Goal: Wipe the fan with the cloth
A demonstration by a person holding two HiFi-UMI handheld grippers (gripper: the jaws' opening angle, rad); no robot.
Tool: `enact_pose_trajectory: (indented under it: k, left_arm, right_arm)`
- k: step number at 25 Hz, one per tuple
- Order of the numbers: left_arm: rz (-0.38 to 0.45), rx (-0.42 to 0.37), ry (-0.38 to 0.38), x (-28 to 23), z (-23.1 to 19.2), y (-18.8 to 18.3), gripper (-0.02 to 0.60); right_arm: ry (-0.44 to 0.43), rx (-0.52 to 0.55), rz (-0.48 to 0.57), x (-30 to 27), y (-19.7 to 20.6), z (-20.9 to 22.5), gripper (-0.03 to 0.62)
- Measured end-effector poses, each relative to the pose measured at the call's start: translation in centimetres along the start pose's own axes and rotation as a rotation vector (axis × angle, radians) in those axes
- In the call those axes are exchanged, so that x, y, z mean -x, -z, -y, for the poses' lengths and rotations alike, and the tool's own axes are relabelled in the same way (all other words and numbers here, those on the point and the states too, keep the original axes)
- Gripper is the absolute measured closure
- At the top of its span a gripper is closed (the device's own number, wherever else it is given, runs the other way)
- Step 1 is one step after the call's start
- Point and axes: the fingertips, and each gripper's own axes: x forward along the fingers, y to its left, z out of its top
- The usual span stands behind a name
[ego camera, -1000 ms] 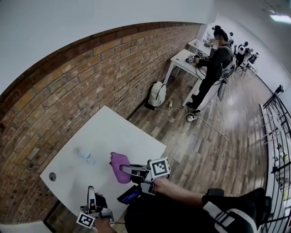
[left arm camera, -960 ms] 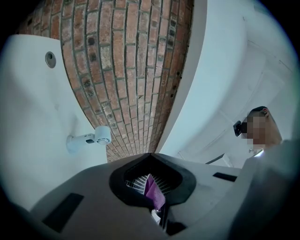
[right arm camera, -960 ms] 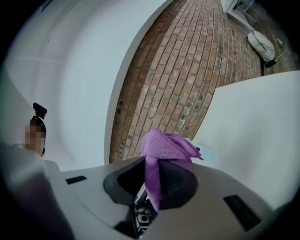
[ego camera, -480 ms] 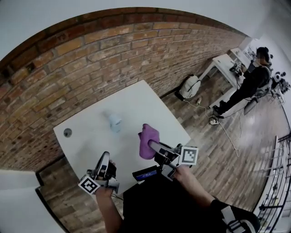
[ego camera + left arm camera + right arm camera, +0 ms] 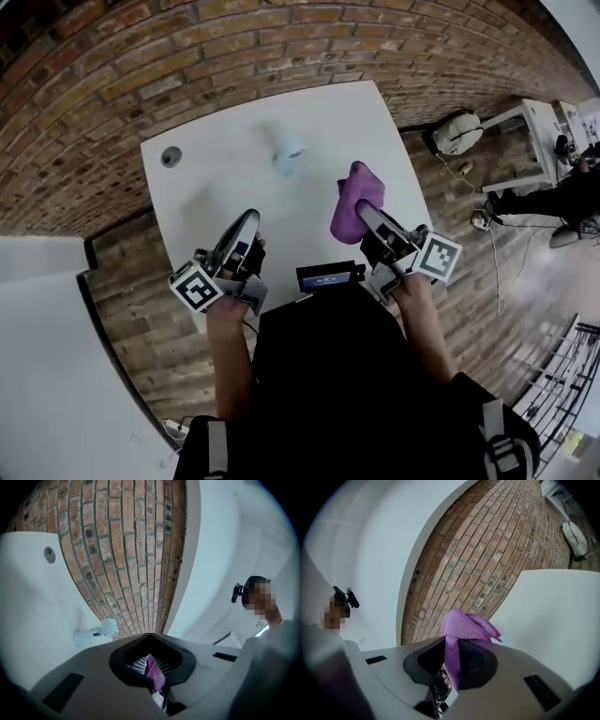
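Looking down in the head view, a small white fan with a round head (image 5: 288, 150) lies on the white desk (image 5: 206, 187) close to the red brick wall (image 5: 141, 66), apart from both grippers. The right gripper (image 5: 367, 214) carries a bunched purple cloth (image 5: 352, 199) over the desk's right side; the left gripper (image 5: 247, 223) hovers over the near edge. A black device with a blue screen (image 5: 329, 277) sits between them. In the left gripper view, the jaws are pressed together, a purple sliver I cannot identify shows in the hollow behind them, and the fan (image 5: 96, 634) lies ahead to the left. In the right gripper view, the jaws pinch the cloth (image 5: 465, 627), which bunches above their tips.
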Motion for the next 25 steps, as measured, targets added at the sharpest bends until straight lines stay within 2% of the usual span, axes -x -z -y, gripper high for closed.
enact_pose_trajectory:
  k: [3,6,9,13,16,21,25]
  left_arm:
    - [-0.024,-0.037,-0.059,-0.6,-0.2,0.6,0.584]
    - [-0.107,-0.110,-0.123,-2.2,-0.4,1.5,0.584]
    - [-0.212,-0.229,-0.199,-4.7,-1.0,1.6,0.583]
    - [-0.337,-0.397,-0.260,-9.3,-2.3,1.0,0.584]
    - [-0.375,-0.467,-0.310,-12.4,-4.1,0.3,0.583]
    - [-0.438,-0.510,-0.433,-15.3,-7.9,-0.7,0.583]
    - [-0.548,-0.557,-0.542,-15.4,-10.7,0.7,0.583]
  right_arm:
    - [0.002,-0.035,-0.021,-0.8,-0.2,2.2,0.533]
    - [0.016,-0.042,-0.040,-1.5,-0.8,4.1,0.533]
    - [0.060,-0.025,-0.064,-2.1,-1.2,6.7,0.533]
    - [0.119,0.040,-0.116,-4.0,-2.4,9.8,0.533]
    - [0.094,0.091,-0.151,-6.8,-3.7,10.3,0.533]
    - [-0.025,0.129,-0.154,-13.5,-5.9,8.9,0.533]
    - [-0.064,0.180,-0.249,-17.1,-4.2,8.7,0.533]
